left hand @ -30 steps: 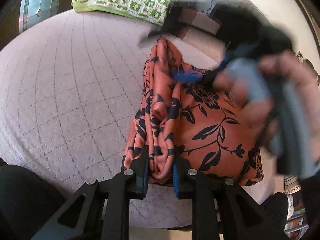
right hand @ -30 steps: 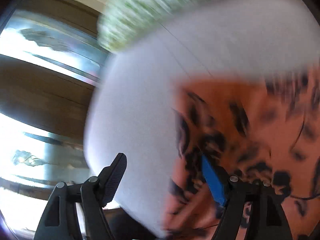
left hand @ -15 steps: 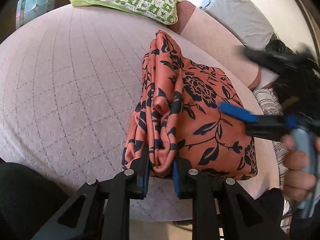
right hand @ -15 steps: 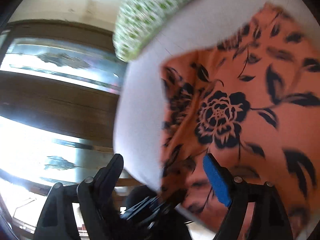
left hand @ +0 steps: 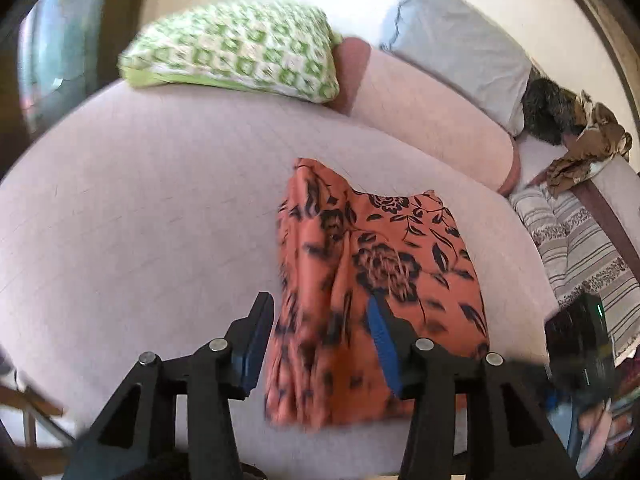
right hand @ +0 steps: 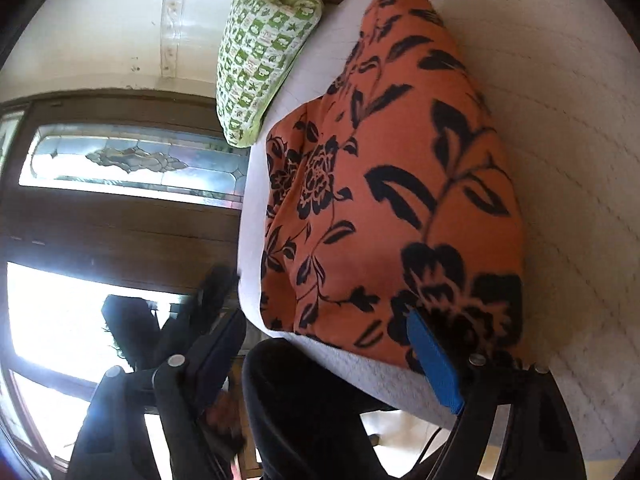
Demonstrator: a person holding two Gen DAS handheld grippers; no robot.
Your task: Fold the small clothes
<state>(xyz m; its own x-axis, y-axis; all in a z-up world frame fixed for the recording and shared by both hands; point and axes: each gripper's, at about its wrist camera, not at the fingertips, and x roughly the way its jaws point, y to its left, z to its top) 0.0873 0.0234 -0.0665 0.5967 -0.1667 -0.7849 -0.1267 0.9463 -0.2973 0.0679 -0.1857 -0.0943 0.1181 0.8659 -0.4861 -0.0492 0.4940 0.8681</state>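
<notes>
A folded orange garment with black flowers lies on the pale quilted bed. My left gripper is open and empty, raised above the garment's near edge. In the right wrist view the same garment lies near the bed's edge. My right gripper is open and empty, off the near corner of the garment; its blue pad shows in front of the cloth. The right gripper's body shows at the left wrist view's right edge.
A green and white patterned pillow and a grey pillow lie at the head of the bed. A pink bolster lies behind the garment. Striped bedding and dark clothes lie at right. A wooden door with glass stands beyond.
My left gripper has let go of the garment's folded edge, opened and drawn back and up. My right gripper has swung back off the garment toward the bed's near edge.
</notes>
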